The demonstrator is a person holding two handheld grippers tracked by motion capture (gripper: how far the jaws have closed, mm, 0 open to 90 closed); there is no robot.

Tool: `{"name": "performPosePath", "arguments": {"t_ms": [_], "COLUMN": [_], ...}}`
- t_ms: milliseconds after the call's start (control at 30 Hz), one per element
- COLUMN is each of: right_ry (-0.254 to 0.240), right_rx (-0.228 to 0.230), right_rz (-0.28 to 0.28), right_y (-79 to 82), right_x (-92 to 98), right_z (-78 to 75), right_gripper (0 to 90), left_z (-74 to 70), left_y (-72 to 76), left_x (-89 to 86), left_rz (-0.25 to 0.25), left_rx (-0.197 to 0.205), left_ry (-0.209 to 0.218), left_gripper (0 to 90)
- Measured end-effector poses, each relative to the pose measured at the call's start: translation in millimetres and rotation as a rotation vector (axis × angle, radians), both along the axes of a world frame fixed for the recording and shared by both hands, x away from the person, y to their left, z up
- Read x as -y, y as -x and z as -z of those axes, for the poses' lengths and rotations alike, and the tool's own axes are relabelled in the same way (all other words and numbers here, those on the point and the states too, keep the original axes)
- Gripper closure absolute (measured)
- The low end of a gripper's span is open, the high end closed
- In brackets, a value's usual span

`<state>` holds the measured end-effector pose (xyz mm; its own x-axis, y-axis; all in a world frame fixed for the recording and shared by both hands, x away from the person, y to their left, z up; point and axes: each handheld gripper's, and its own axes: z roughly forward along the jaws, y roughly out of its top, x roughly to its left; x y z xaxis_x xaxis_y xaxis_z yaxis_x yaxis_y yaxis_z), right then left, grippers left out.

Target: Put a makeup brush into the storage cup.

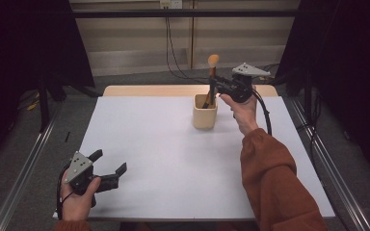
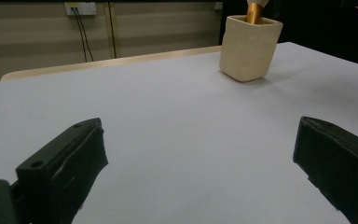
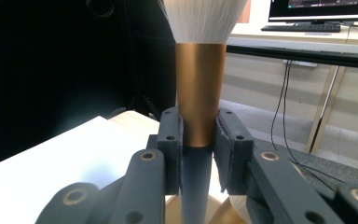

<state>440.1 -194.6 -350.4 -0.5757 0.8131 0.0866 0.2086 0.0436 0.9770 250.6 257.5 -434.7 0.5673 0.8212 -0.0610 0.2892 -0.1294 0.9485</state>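
Note:
A cream square cup (image 1: 205, 111) stands on the white table (image 1: 173, 154) toward the back centre; it also appears at the upper right of the left gripper view (image 2: 249, 46). A makeup brush (image 1: 212, 77) with a black handle, copper ferrule (image 3: 200, 93) and pale bristles stands upright, its lower end inside the cup. My right gripper (image 1: 215, 87) is shut on the brush just above the cup, its pads clamping the handle below the ferrule. My left gripper (image 1: 110, 163) rests low at the table's front left corner, open, with nothing between its jaws.
A tan wooden strip (image 1: 139, 90) runs along the table's far edge. Cables (image 1: 171, 48) hang down the back wall. Metal rails (image 1: 24, 168) run along both sides of the table. Dark curtains flank the scene.

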Motion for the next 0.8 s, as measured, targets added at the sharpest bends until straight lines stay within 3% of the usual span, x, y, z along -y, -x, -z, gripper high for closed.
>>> {"name": "performPosePath", "arguments": {"t_ms": [800], "right_ry": [0.002], "right_rx": [-0.042], "right_rz": [0.028], "right_y": [4.6], "right_x": [7.4], "right_z": [24.9], "right_gripper": [74.3], "left_z": [0.4], "left_y": [-0.1], "left_x": [-0.1], "left_rz": [0.004], "left_rx": [-0.006], "left_ry": [-0.007], "left_gripper": [2.3]}}
